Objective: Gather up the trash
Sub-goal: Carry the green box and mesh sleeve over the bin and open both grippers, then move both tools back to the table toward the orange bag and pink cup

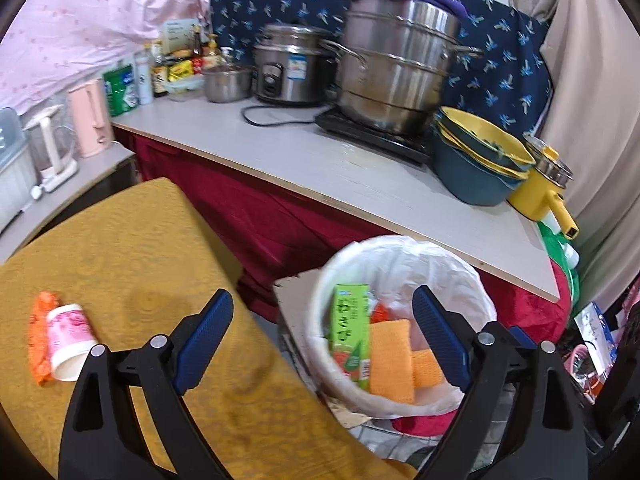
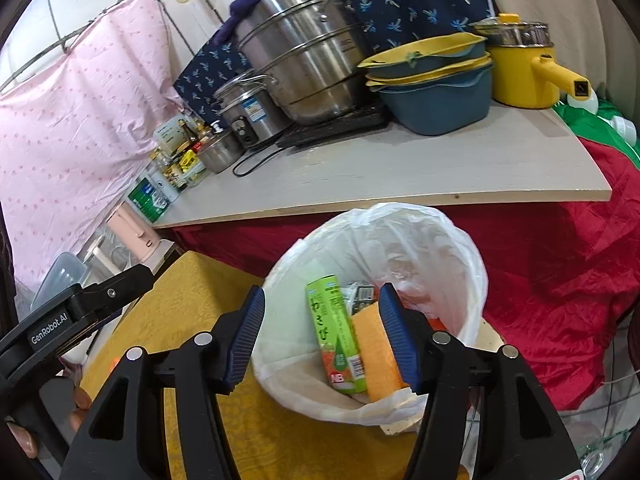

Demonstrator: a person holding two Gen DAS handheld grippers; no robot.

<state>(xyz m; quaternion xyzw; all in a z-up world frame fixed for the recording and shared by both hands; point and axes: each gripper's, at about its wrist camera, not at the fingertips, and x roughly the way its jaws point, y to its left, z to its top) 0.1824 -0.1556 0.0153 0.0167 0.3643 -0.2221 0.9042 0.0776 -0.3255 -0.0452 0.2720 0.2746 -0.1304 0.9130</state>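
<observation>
Trash already fills the lined bin (image 1: 400,320) in the left wrist view: a green carton (image 1: 352,336) stands on end against orange sponges (image 1: 390,360). The left tool (image 1: 324,344) hangs spread wide and empty, half over the yellow-clothed bench (image 1: 120,248), where a pink paper cup (image 1: 70,340) and orange wrapper (image 1: 38,340) lie waiting (probably next).

From the right wrist view, the right tool (image 2: 322,336) hovers above the bin (image 2: 472,280), parted with nothing between its pads, placed for dropping; carton (image 2: 336,340) and sponge (image 2: 378,356) lie below.
</observation>
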